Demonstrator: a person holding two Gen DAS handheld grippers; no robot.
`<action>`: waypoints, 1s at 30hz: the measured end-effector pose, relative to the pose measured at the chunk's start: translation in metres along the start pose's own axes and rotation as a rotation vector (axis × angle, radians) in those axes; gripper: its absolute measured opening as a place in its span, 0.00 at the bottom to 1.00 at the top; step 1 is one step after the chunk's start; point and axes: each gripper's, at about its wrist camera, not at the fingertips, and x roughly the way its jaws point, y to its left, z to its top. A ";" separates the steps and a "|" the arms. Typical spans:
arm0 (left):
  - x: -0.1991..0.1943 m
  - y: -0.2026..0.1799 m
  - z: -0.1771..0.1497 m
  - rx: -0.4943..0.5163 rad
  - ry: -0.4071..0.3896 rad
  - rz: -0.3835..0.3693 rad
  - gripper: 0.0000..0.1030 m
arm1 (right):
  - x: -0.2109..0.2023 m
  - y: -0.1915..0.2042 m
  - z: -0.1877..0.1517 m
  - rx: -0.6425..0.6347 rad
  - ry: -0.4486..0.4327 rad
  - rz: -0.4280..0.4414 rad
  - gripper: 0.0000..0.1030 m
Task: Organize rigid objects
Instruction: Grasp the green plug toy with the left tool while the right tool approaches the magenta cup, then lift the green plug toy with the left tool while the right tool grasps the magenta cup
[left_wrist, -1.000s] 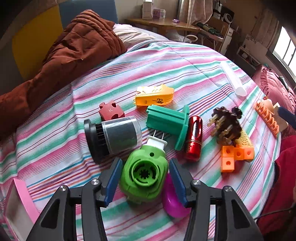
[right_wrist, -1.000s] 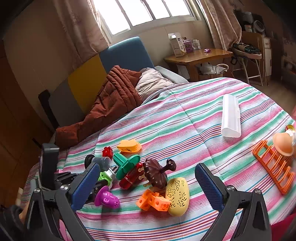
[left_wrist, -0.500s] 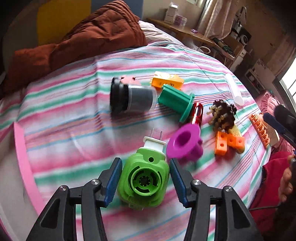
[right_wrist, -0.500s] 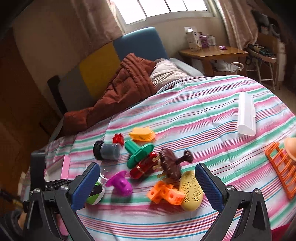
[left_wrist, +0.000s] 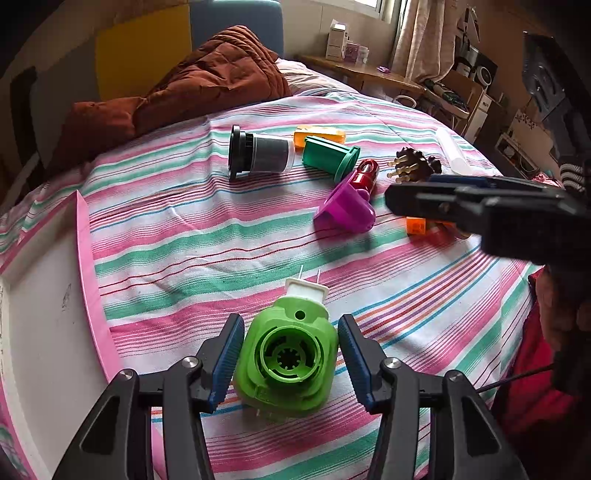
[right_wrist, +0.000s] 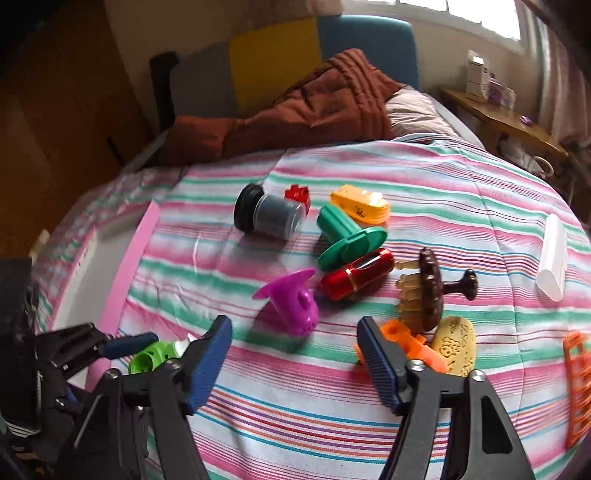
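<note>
Green plug (left_wrist: 286, 354); purple funnel (right_wrist: 291, 306); striped sheet (left_wrist: 221, 236).

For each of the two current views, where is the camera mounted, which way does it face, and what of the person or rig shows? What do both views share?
Left wrist: sits on the left gripper, looking down along its fingers at the green plug-in device clamped between them over the striped bedcover; the right gripper crosses at right.
Right wrist: sits on the right gripper, whose jaws have just been closing with nothing between them, facing the toy pile; the left gripper shows at lower left.
Shared: the purple piece, the green device, the pink-rimmed tray.
</note>
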 end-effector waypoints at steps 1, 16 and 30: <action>0.001 0.001 0.001 -0.002 0.002 -0.006 0.52 | 0.004 0.003 0.000 -0.024 0.014 -0.009 0.60; 0.015 0.007 -0.008 -0.036 0.017 -0.031 0.51 | 0.059 0.023 0.012 -0.165 0.127 -0.065 0.30; -0.021 0.002 -0.030 -0.046 -0.030 -0.033 0.51 | 0.036 0.027 -0.025 -0.030 0.121 0.037 0.31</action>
